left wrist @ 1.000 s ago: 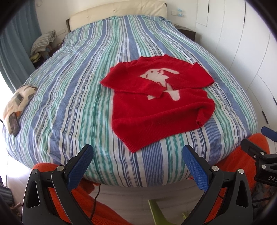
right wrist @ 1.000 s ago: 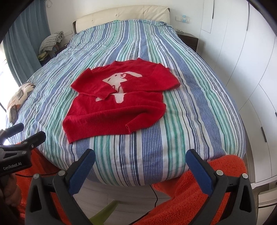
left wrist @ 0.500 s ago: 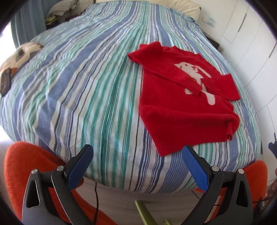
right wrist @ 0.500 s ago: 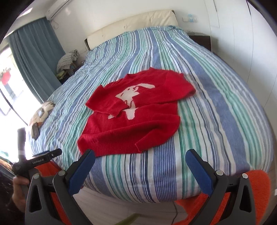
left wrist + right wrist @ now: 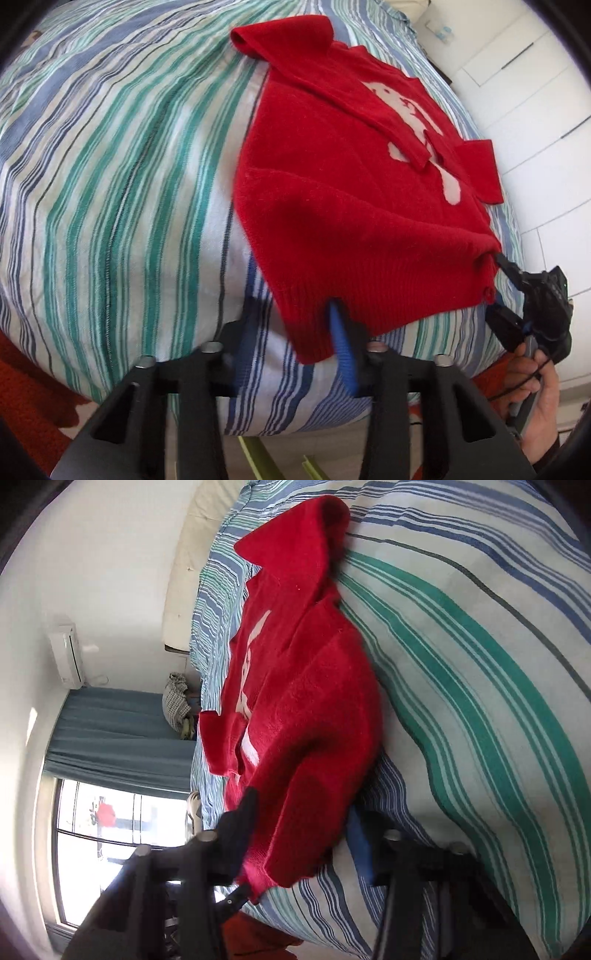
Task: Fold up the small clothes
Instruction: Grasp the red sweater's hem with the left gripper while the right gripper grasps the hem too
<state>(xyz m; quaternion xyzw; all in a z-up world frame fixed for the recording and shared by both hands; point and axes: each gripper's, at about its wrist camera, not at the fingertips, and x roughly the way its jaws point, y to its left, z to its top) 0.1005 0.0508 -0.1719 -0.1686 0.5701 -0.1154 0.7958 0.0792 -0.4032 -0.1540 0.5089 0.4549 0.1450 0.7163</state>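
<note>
Both tongs, left (image 5: pixel 291 343) and right (image 5: pixel 303 834), are closing on the red sweater's (image 5: pixel 354 206) hem corners; shallow bites could slip when lifted.

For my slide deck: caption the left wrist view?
Left gripper closing on red sweater's hem corner on striped bed.

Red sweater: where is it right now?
The red sweater lies on the striped bedspread near the foot of the bed. The left gripper and the right gripper are closing on its two hem corners.
</note>
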